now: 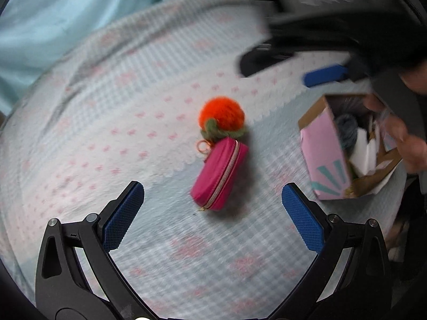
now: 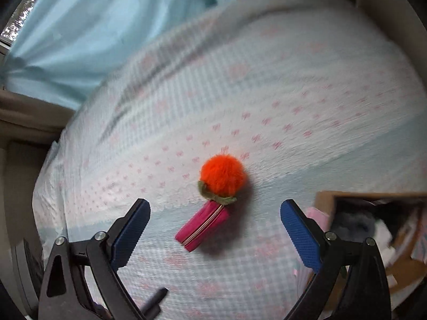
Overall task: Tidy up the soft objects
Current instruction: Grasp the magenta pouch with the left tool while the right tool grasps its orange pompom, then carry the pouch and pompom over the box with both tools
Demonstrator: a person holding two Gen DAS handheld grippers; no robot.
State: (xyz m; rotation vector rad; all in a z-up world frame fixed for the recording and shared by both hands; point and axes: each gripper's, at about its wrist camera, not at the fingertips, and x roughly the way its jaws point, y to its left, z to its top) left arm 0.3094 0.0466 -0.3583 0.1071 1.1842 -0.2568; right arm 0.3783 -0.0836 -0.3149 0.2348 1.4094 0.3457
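An orange fluffy pom-pom [image 1: 221, 116] with a green leaf collar and a ring lies on the bed, touching a pink zipped pouch [image 1: 218, 174] just in front of it. Both also show in the right wrist view: the pom-pom [image 2: 222, 174] and the pouch [image 2: 202, 226]. My left gripper [image 1: 213, 209] is open and empty, a little short of the pouch. My right gripper [image 2: 214, 226] is open and empty, with the pouch between its fingers' lines. The right gripper also shows, blurred, at the upper right of the left wrist view [image 1: 293, 69].
A pink cardboard box [image 1: 327, 157] with soft items inside stands open on the bed at the right; it also shows in the right wrist view [image 2: 373, 221]. The bedspread [image 1: 133, 106] is pale checked with pink bows. A light blue curtain [image 2: 93, 26] hangs behind.
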